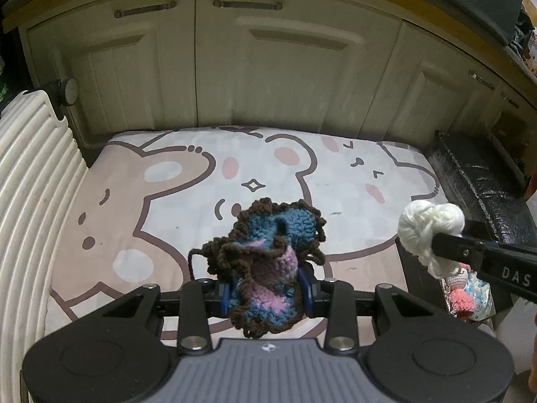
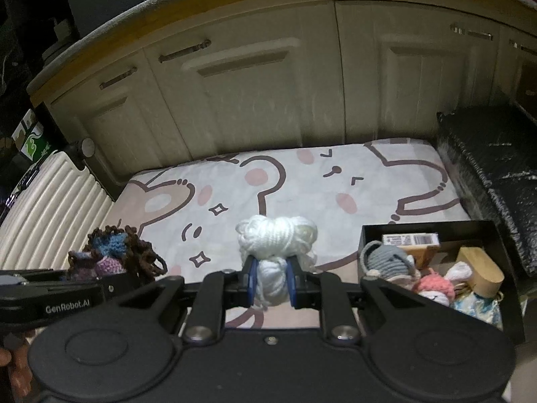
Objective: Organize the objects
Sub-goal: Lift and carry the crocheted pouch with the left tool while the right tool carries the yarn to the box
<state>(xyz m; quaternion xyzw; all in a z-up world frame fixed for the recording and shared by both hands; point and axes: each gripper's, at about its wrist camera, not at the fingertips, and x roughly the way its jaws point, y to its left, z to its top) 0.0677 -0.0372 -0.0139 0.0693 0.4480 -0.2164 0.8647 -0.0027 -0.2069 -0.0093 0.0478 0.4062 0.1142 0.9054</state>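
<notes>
Nearest to us in the left wrist view is the left hand-held gripper, its blue pads clamped on a crocheted piece of brown, blue and pink yarn, which bunches up above the jaws and hangs clear of the cartoon-bear mat below. We hold it low on the bundle, we judge, so the floppy ruffles do not slip out while it is carried. Our right hand-held gripper is likewise closed narrow, on a white yarn skein, pinching its waist so both looped ends bulge free above the pads. Both pieces are in the air above the mat, side by side and apart. To the right sits a black box already holding small crocheted toys, a grey one and a carton; we take it as the likely place for both. Behind the mat stand cream cabinet doors, and a ribbed white case lies at the left.
</notes>
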